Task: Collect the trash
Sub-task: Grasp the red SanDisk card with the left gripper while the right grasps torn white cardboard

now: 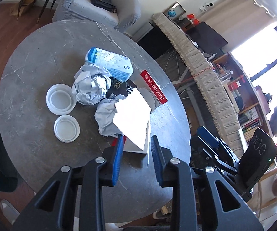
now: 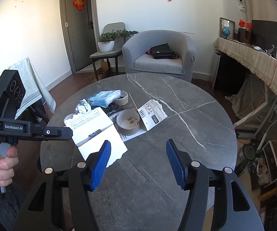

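Trash lies in a pile on the round grey marble table: a torn white card box, a red SanDisk card, crumpled grey paper, a blue tissue pack, a black wrapper and two white lids. My left gripper is open, its fingers straddling the near edge of the white box. In the right wrist view the white box lies left of a cardboard tape ring. My right gripper is open and empty above bare table, right of the box.
A grey armchair with a black bag stands beyond the table. A cloth-covered desk runs along the right. A chair with a potted plant stands by the door. A covered stand is at the left.
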